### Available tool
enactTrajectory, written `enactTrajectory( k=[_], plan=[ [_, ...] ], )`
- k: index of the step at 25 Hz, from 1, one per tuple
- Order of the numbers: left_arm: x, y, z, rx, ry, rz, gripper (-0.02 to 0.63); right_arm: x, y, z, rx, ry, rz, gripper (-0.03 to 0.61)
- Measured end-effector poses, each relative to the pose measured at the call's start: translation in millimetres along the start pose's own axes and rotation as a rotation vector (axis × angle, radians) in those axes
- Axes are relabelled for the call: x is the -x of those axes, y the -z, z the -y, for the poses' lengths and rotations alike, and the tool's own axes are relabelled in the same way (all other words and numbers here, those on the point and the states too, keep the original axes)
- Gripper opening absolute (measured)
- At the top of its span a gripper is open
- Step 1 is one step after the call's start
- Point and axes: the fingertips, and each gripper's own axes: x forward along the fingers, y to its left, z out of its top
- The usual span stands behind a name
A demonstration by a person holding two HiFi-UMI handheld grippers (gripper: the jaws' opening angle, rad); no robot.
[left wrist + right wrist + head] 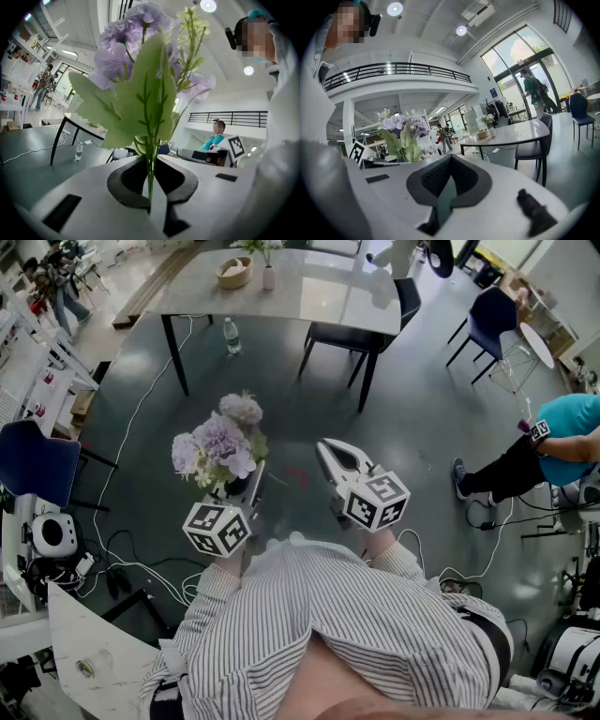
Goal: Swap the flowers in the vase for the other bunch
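Between the clamped jaws of my left gripper (151,161) I hold the purple bunch (140,93) upright by its stems, my right gripper (449,164) free, jaws together.

The pale desk (309,287) stands at the far side, bearing a tan round bowl (234,273) and, just right of it, a white vase (269,277). On the grey floor (422,409) near the desk's left legs stands a water bottle (232,336), and white cables (127,442) trail across the floor at left
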Motion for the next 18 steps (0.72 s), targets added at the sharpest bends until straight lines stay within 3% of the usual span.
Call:
enactTrajectory(
  k=[18],
  plan=[
    [-24.2,-0.2,-1.4,-0.003,-0.010,-0.004,0.048,-6.8,-9.4,13.9,0.005,-0.038,0.023,0.015]
  ],
)
